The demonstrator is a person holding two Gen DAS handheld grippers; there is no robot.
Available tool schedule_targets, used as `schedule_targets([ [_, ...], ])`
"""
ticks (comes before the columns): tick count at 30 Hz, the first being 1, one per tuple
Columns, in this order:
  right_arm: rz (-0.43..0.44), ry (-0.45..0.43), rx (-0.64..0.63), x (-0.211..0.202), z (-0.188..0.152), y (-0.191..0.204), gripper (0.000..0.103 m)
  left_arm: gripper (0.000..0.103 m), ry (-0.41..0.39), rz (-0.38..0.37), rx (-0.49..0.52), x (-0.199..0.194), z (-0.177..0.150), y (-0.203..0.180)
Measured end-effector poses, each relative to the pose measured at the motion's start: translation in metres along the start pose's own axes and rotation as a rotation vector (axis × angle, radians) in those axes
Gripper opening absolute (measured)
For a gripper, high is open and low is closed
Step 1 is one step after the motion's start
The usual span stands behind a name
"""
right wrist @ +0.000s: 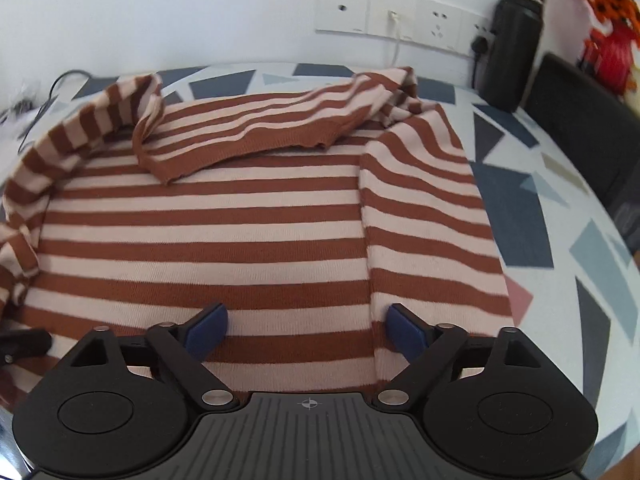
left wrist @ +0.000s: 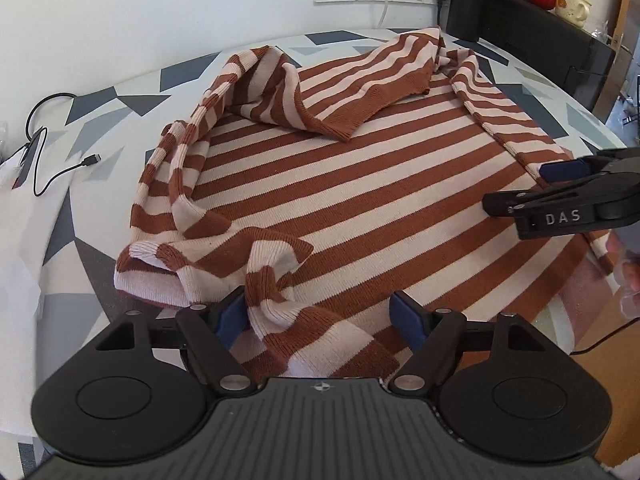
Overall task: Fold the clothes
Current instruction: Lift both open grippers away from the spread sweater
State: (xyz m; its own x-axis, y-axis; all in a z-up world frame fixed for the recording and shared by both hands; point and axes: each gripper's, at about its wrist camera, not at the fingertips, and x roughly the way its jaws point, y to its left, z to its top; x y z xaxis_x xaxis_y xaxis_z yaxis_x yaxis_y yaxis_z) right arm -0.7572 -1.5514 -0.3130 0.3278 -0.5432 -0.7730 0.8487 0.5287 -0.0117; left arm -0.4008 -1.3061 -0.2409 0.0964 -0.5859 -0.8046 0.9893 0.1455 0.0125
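Note:
A brown-and-cream striped sweater (left wrist: 344, 184) lies spread on the patterned table, its far hem folded back toward me and its left sleeve bunched along the left side. My left gripper (left wrist: 324, 318) is open at the near edge, with the rumpled cuff (left wrist: 276, 280) lying between its blue pads. The sweater fills the right wrist view (right wrist: 208, 232), its right side folded inward in a long strip (right wrist: 424, 220). My right gripper (right wrist: 307, 328) is open just above the near part of the sweater, straddling the strip's fold line. It also shows at the right of the left wrist view (left wrist: 532, 184).
The table (left wrist: 120, 128) has a grey and blue geometric cloth. A black cable with a plug (left wrist: 90, 160) lies at the left. A black bottle (right wrist: 512, 44) and a black chair back (right wrist: 580, 120) stand at the far right. Wall sockets (right wrist: 400, 12) are behind.

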Motion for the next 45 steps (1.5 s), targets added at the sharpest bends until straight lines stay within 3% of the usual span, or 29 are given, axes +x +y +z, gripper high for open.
schedule_targets([
  [5, 0.010, 0.014, -0.027, 0.004, 0.001, 0.000, 0.097, 0.087, 0.010, -0.021, -0.037, -0.002, -0.010, 0.001],
  [26, 0.011, 0.042, -0.035, -0.010, -0.012, 0.004, 0.100, 0.087, 0.011, -0.047, -0.052, -0.011, -0.020, 0.000],
  [32, 0.038, 0.057, -0.001, -0.020, 0.003, -0.002, 0.100, 0.087, 0.021, -0.092, -0.097, -0.012, -0.016, 0.011],
  [34, 0.056, 0.063, 0.019, -0.026, 0.011, -0.006, 0.097, 0.087, 0.026, -0.125, -0.138, -0.014, -0.014, 0.021],
  [35, 0.065, 0.065, 0.029, -0.029, 0.015, -0.008, 0.090, 0.087, 0.028, -0.135, -0.158, -0.016, -0.012, 0.025],
  [37, 0.083, 0.071, 0.049, -0.036, 0.024, -0.012, 0.079, 0.087, 0.007, -0.141, -0.203, -0.025, -0.009, 0.037],
  [40, 0.110, 0.075, 0.079, -0.047, 0.037, -0.018, 0.078, 0.087, -0.049, -0.141, -0.277, -0.047, -0.001, 0.055],
  [45, 0.158, -0.087, 0.111, -0.105, 0.094, -0.034, 0.078, 0.084, -0.184, -0.166, -0.368, -0.083, 0.025, 0.085],
])
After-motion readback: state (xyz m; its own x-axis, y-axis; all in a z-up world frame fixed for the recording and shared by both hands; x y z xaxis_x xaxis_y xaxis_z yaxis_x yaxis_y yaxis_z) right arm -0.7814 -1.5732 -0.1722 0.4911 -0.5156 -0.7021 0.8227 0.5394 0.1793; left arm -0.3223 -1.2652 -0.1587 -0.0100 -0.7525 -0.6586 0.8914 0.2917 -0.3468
